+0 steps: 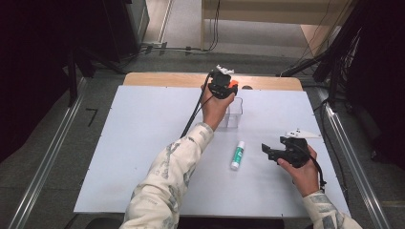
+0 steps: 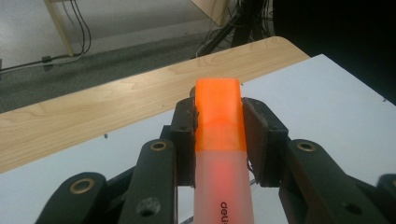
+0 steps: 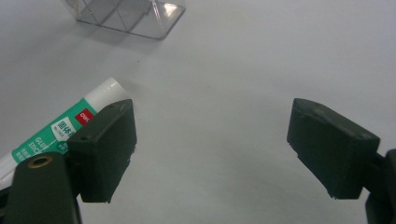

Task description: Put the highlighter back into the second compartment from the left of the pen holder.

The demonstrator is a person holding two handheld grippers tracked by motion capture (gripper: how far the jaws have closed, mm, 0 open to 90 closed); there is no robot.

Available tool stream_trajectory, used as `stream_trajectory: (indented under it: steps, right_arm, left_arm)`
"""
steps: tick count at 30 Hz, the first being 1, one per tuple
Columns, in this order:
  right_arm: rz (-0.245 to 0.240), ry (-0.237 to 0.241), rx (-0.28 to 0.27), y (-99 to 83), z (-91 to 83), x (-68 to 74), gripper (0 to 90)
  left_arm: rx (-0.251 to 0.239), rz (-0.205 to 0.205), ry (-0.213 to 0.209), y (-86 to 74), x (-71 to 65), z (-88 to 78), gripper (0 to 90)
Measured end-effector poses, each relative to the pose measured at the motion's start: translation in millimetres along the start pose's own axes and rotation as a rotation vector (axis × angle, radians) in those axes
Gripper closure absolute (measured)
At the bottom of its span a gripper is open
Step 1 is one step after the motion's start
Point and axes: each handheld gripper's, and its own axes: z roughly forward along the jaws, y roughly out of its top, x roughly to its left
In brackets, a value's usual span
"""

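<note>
Left tool [image 2: 219, 140] clamps an orange highlighter [image 2: 219, 116], its base cut off; right tool [image 3: 212, 149] gapes.

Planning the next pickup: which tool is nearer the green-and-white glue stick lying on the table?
Right. The right tool sits open just beside the green-and-white glue stick; the left tool, holding an orange highlighter, is farther back.
</note>
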Motion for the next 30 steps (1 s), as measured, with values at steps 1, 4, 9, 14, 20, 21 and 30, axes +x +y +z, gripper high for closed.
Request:
stream_trajectory:
  steps: [1, 4, 9, 14, 20, 21, 30]
  right_arm:
    - [0.000, 0.000, 0.000, 0.0, 0.0, 0.0, 14.2]
    - [0.001, -0.001, 0.001, 0.0, 0.1, -0.2, 14.2]
    - [0.000, 0.001, 0.002, 0.0, 0.1, -0.1, 14.2]
    - [0.000, 0.001, 0.005, -0.1, 0.6, -0.1, 14.2]
    - [0.001, 0.002, 0.005, -0.1, 0.5, -0.1, 14.2]
    - [0.001, 0.002, 0.005, -0.1, 0.4, -0.1, 14.2]
    - [0.002, 0.002, 0.008, -0.3, 0.7, 0.2, 14.2]
  left_arm:
    - [-0.003, -0.002, -0.001, 0.5, -0.8, 0.0, 67.8]
    - [-0.010, 0.000, 0.001, 1.1, -1.6, 0.0, 67.9]
    - [-0.005, 0.006, 0.004, 0.8, -0.3, 0.2, 67.8]
    - [-0.008, 0.005, 0.004, 1.2, 0.8, -0.4, 67.7]
    - [-0.009, 0.000, -0.002, 1.3, -0.4, -0.7, 67.8]
    - [-0.009, -0.002, -0.004, 1.3, -0.9, -0.7, 67.8]
    - [0.003, 0.007, -0.009, -0.1, -2.0, -1.8, 67.7]
